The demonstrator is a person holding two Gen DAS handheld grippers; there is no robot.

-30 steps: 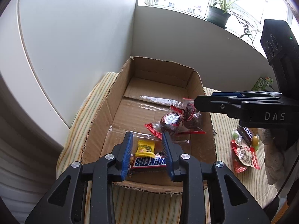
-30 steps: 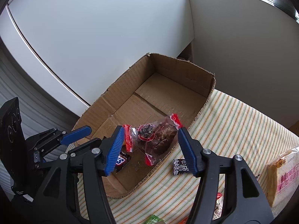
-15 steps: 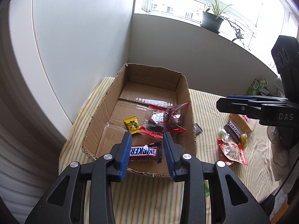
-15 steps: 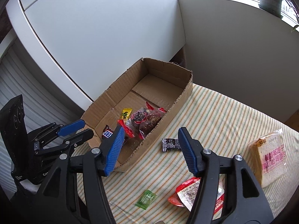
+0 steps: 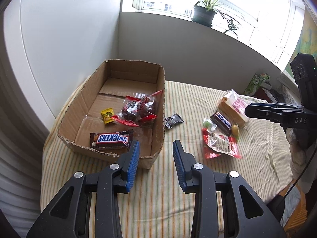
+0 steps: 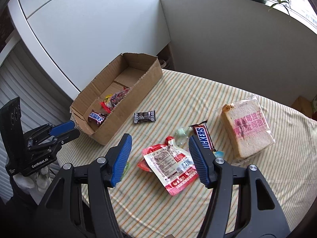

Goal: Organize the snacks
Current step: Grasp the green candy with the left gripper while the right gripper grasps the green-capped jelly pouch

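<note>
Cardboard box [image 5: 158,107]: brown corrugated card, rectangular, open-topped with ragged torn rims; it stands on the left part of the surface, its long side toward the loose snacks.
Snickers bar in the box [image 5: 112,138]: glossy brown wrapper, lying flat near the box's front wall.
Other box contents: a small yellow candy [image 5: 107,115] and a crinkled clear bag with red ends [image 5: 137,109], both mid-box; the far half of the box floor is bare card.
Surface [image 5: 190,99]: covered by a soft cloth with thin green and orange stripes, slightly wrinkled, edge rounded at the front.
Dark small packet [image 6: 144,116]: foil, flat, alone on the cloth just outside the box's long wall.
Loose pile: a second Snickers bar [image 6: 203,137], a red-and-white pouch [image 6: 171,163] and small green candies [image 6: 181,132], clustered right of the box.
Bread slice pack [image 6: 247,128]: thick square slice in clear film with pink print, at the right of the pile.
Left tongs [image 5: 156,154]: blue ribbed pads parted and empty, above the box's near right corner.
Right tongs [image 6: 160,148]: spread wide and empty, poised over the red-and-white pouch.
Open room: bare striped cloth between box and pile.
</note>
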